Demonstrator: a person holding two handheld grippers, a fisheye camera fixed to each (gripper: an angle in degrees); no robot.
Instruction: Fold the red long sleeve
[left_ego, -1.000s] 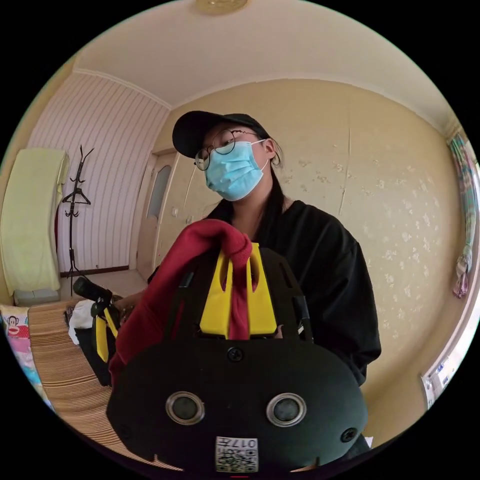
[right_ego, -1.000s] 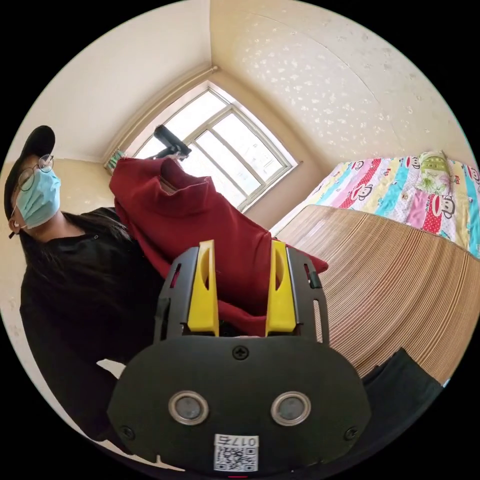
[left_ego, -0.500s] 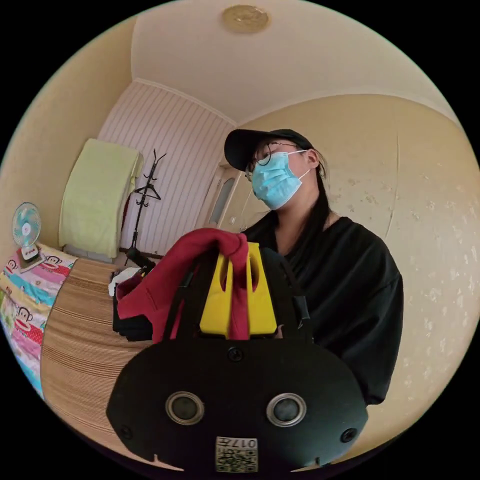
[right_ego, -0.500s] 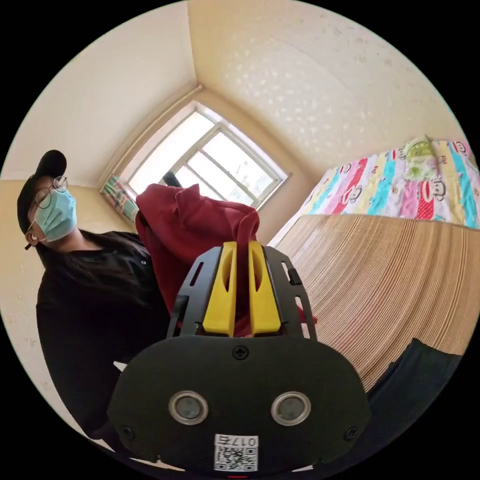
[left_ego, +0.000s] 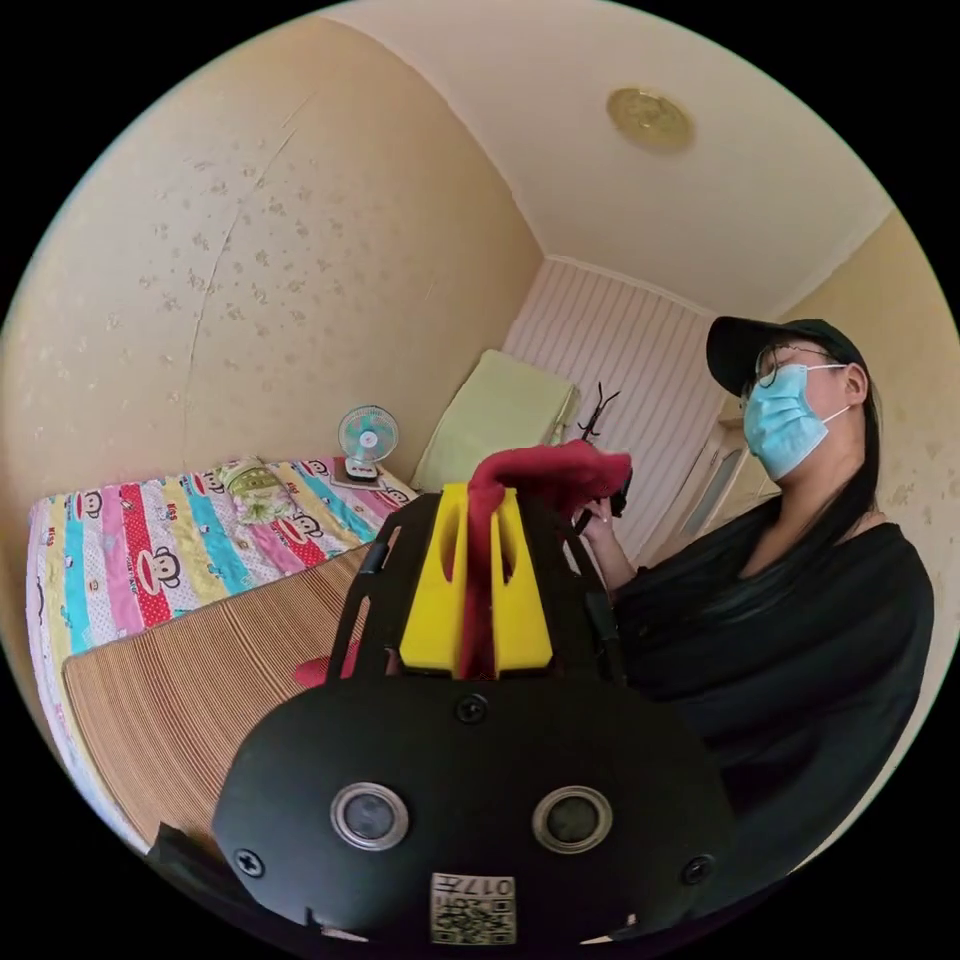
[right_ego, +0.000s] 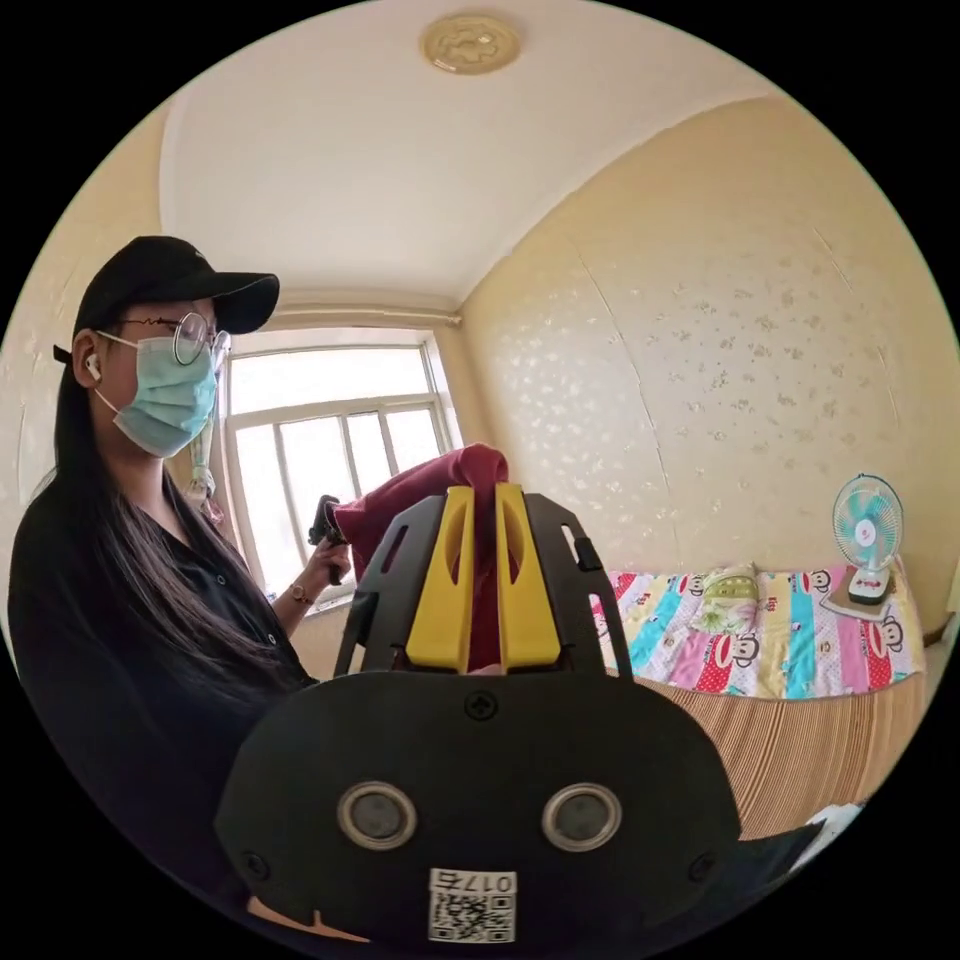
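Right tool (right_ego: 484, 500) has clamped the red long sleeve (right_ego: 405, 500); left tool (left_ego: 476, 505) too, above the mat (left_ego: 200, 690).

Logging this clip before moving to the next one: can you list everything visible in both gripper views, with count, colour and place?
Red long sleeve garment: one, dark red, held up in the air between both grippers.
Woven straw mat: one, tan, on the bed.
Cartoon-print sheet: one, multicoloured stripes, bed's far side by the wall.
Small desk fan: one, teal and white, at the bed's end.
Coat stand: one, black, by the striped wall.
Window: one, white frame, behind the person.
Person: one, black top.
Left gripper: yellow jaws, shut on the garment.
Right gripper: yellow jaws, shut on the garment.
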